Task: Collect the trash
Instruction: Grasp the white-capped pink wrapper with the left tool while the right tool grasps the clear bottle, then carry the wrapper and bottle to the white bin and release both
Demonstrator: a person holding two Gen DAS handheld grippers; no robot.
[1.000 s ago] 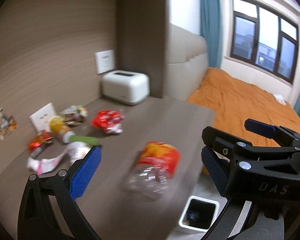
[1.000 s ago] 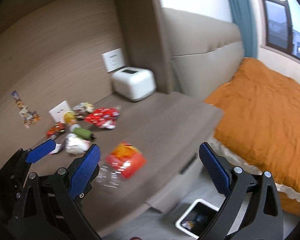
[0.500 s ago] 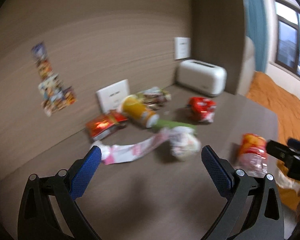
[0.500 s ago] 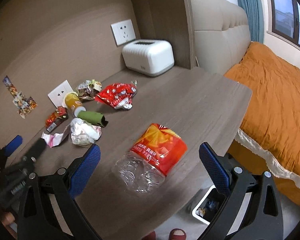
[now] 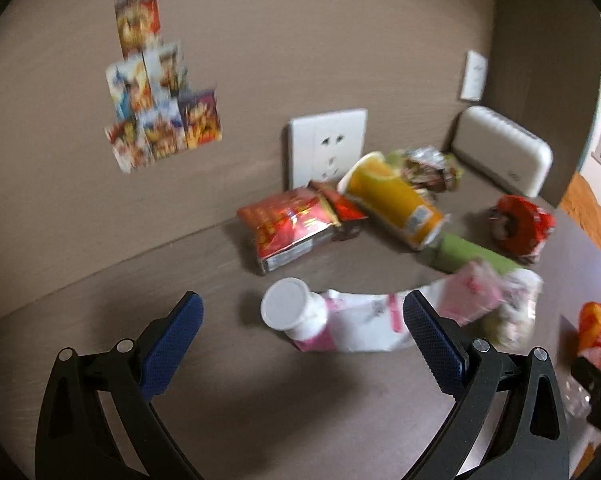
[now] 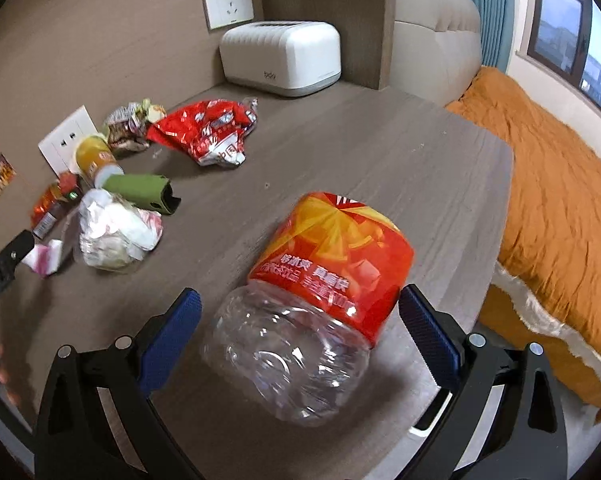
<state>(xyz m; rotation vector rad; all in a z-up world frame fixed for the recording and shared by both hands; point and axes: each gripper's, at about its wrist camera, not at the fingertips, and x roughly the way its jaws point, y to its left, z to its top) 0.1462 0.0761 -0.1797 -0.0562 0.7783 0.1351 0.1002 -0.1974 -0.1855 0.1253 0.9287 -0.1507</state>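
Within the last second we have swung both claws in from a wide view of the room, bed and floor bin, down over the desk point(image 6: 400, 152). The right claw point(image 6: 300, 318) now brackets the crushed clear bottle point(image 6: 312, 300) with the orange label, where half a second back it stood clearly off from it. Its jaws are spread wide, one blue pad on each side of the bottle, neither pad touching as far as we can see. The left claw point(image 5: 302, 316) has turned away from the bed to the litter by the wall. It is likewise released and frames a small white bottle point(image 5: 292, 312) with its pink-and-white wrapper point(image 5: 364, 320) trailing right. We judge both claws lined up for a first grasp, with nothing collected yet.

Around them, from largest down: the white toaster point(image 6: 282, 58) sits far back in the corner, clear of our work. A red foil bag point(image 6: 208, 132) lies mid-desk. Nearer the wall is the yellow can point(image 5: 392, 204) on its side, touching the green sleeve point(image 5: 468, 256). A red snack packet point(image 5: 292, 228) lies just beyond the white bottle. A crumpled white wad point(image 6: 116, 236) lies at the wrapper's right end; motion blur keeps us from telling whether they are joined. Nothing lies between either claw and its target.
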